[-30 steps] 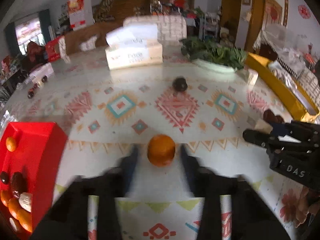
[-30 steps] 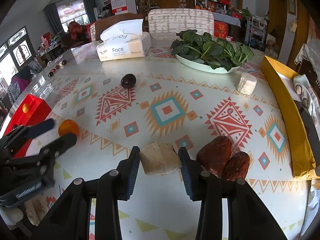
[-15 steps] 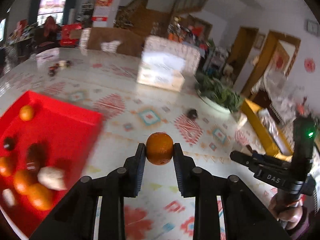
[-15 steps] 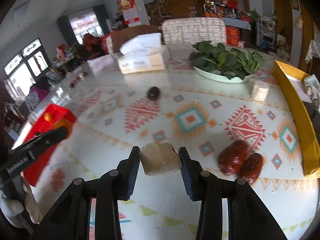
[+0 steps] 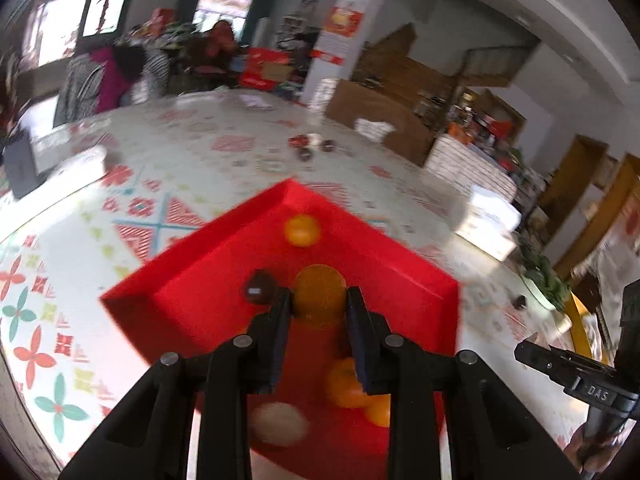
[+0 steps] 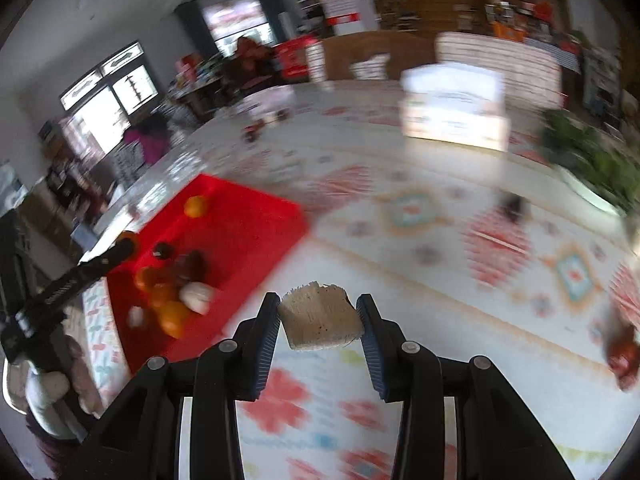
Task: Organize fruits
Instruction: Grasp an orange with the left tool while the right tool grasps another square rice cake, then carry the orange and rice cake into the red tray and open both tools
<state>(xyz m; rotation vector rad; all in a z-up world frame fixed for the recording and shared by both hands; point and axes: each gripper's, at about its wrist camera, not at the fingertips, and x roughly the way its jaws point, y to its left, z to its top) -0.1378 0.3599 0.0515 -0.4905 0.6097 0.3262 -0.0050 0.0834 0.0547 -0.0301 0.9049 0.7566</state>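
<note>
My left gripper is shut on an orange and holds it above the red tray. The tray holds several oranges, a dark fruit and a pale round piece. My right gripper is shut on a pale, fibrous chunk and holds it above the patterned tablecloth, to the right of the red tray. The left gripper with its orange shows at the left of the right wrist view.
A dark fruit lies mid-table and reddish fruits at the right edge. A tissue box and a plate of greens stand farther back. Small items lie beyond the tray.
My left gripper has carried the orange left, from beside the tray to over it. My right gripper has lifted the pale chunk and swung left toward the tray.
</note>
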